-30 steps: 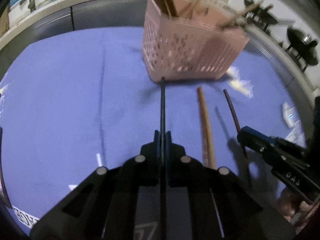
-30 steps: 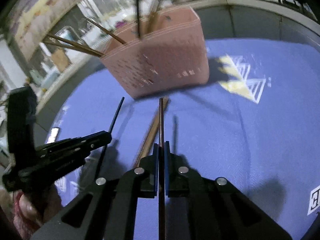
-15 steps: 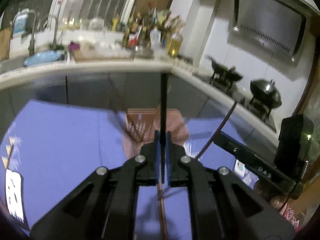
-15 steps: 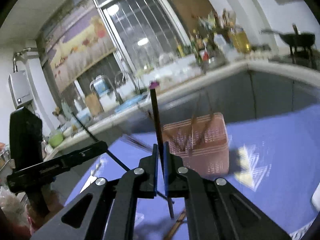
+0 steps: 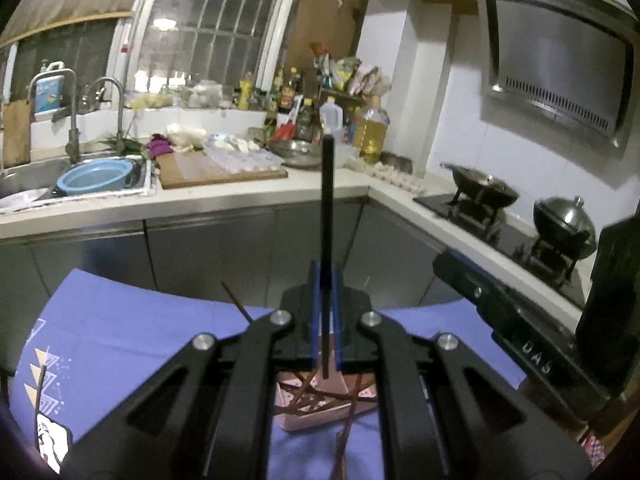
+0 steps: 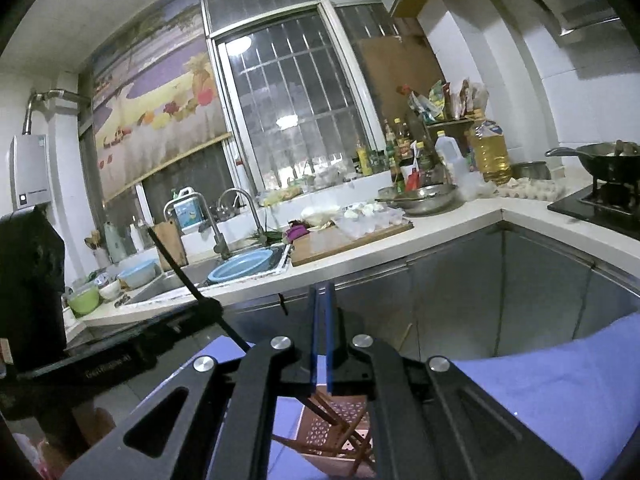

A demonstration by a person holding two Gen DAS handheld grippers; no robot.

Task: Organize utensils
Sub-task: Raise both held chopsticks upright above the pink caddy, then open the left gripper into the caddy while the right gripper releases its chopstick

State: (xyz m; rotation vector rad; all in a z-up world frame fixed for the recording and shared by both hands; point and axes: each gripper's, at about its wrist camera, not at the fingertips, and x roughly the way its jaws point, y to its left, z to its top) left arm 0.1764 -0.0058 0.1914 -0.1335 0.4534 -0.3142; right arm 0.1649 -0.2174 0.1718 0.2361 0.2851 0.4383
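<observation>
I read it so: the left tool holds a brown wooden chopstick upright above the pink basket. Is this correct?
Not quite. The chopstick in the left tool is black, not brown wood, as the left wrist view shows. It does stand upright above the pink basket.

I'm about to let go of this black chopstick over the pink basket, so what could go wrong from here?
The left gripper pinches the black chopstick near its lower end, with most of it standing above. It could tip sideways on release and miss the pink basket. The chopsticks already in the basket lie crossed and might block it or bounce it out. The right gripper sits close beside and might get bumped.
</observation>
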